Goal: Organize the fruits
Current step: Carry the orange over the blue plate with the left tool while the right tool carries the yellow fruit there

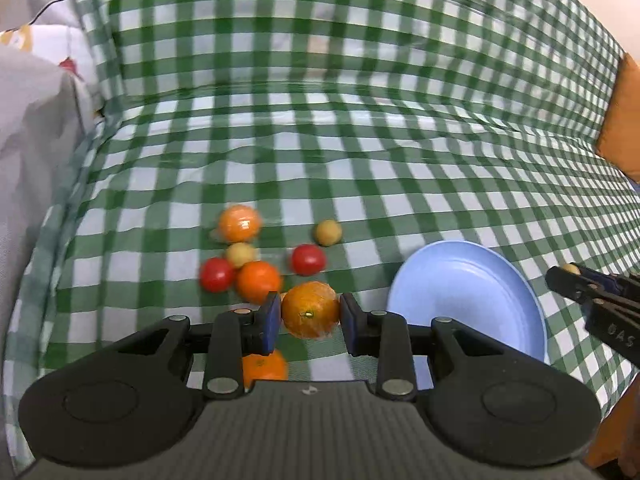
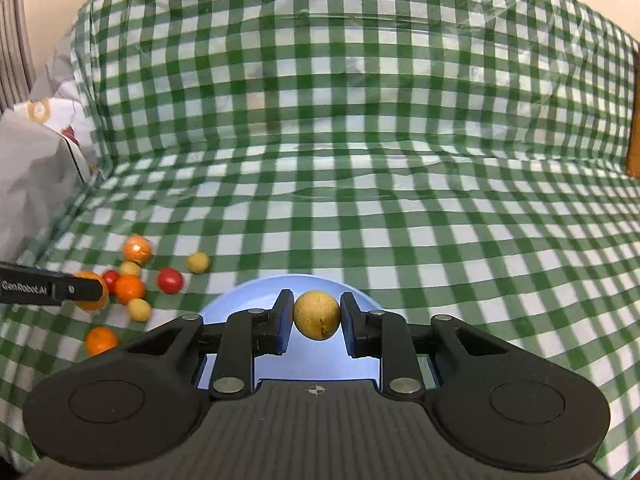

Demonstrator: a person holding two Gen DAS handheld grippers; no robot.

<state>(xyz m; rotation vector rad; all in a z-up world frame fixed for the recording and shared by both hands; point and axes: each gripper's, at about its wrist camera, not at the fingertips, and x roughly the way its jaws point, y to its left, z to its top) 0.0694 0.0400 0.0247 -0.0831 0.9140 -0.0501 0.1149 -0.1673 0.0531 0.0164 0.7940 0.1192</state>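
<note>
fruit is lying loose on the green checked cloth (image 1: 360, 160). we are finding the left gripper (image 1: 309, 317) clenching a wrapped orange (image 1: 310, 316) between its blue pads (image 1: 273, 322), raised above the cloth just left of the blue plate (image 1: 500, 312). we are finding the right gripper (image 2: 316, 315) gripping a tan round fruit (image 2: 316, 314) over the plate's near side, as the right wrist view is showing; whether the fruit is touching the plate we cannot tell. beyond the left gripper we are counting two red tomatoes (image 1: 307, 259), (image 1: 217, 274), two more tan fruits (image 1: 327, 232), (image 1: 240, 254), a bare orange (image 1: 258, 281) and another wrapped orange (image 1: 239, 223), all clustered left of the plate. one further orange (image 1: 265, 367) is sitting under the left gripper's linkage. motion blur is softening the cluster. an orange cushion (image 1: 624, 120) is showing at the cloth's right edge.
</note>
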